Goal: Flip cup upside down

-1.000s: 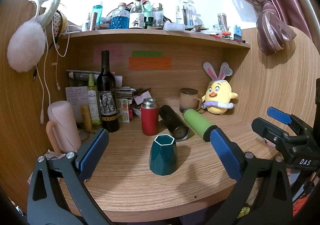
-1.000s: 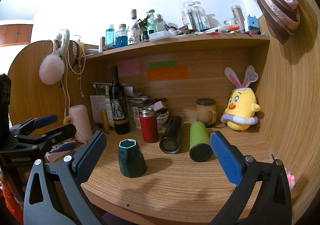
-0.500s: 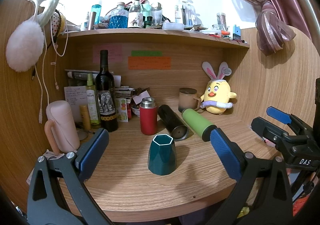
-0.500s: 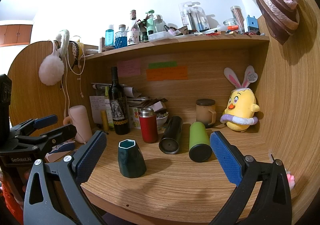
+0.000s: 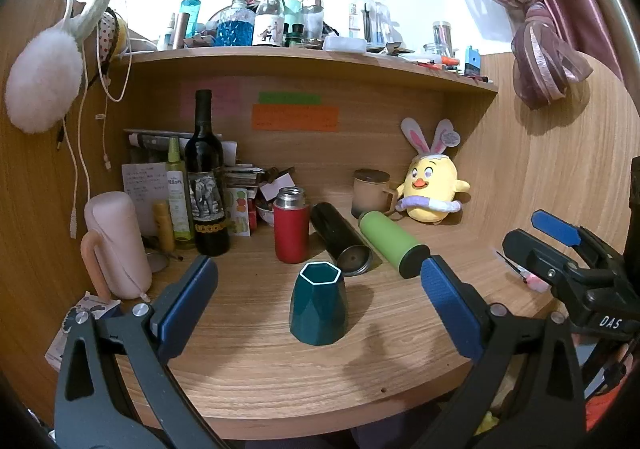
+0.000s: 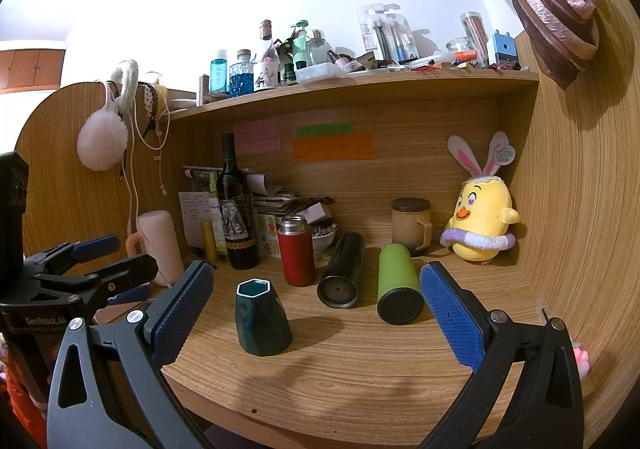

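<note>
A dark teal faceted cup (image 5: 319, 305) stands upright, mouth up, on the wooden desk (image 5: 280, 377); it also shows in the right wrist view (image 6: 262, 319). My left gripper (image 5: 318, 303) is open and empty, its blue pads (image 5: 188, 301) wide apart, with the cup in line between them but farther in. My right gripper (image 6: 316, 309) is open and empty; the cup stands just inside its left pad (image 6: 180, 313). Each gripper shows at the edge of the other's view.
Behind the cup are a red thermos (image 5: 291, 225), a black flask lying down (image 5: 340, 239) and a green flask lying down (image 5: 394, 243). A wine bottle (image 5: 207, 185), pink bottle (image 5: 116, 245), mug (image 5: 370, 193) and chick plush (image 5: 430, 189) line the back.
The left wrist view has shifted slightly, so the cup sits a little to the left in it. The cup has not moved and both grippers stay open.
</note>
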### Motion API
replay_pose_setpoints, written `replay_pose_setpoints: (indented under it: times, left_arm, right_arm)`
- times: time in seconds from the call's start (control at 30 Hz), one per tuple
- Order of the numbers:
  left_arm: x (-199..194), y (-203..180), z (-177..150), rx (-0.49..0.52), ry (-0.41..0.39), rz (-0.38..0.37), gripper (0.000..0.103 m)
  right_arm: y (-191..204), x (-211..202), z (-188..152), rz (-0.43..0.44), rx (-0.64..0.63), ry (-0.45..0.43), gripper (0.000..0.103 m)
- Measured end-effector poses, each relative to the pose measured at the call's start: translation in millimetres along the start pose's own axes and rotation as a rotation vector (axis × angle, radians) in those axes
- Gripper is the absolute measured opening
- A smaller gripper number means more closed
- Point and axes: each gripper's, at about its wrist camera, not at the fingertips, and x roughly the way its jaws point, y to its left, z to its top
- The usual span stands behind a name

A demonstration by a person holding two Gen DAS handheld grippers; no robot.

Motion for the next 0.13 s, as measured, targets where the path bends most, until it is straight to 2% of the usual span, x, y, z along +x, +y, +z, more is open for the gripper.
replay_pose_setpoints:
  times: [0.13]
  left_arm:
    - [-0.7,-0.5,-0.4,0.005,-0.002,-0.004,0.103]
  right_arm:
    - [0.3,0.0,0.0,-0.002,0.000,-0.001,0.103]
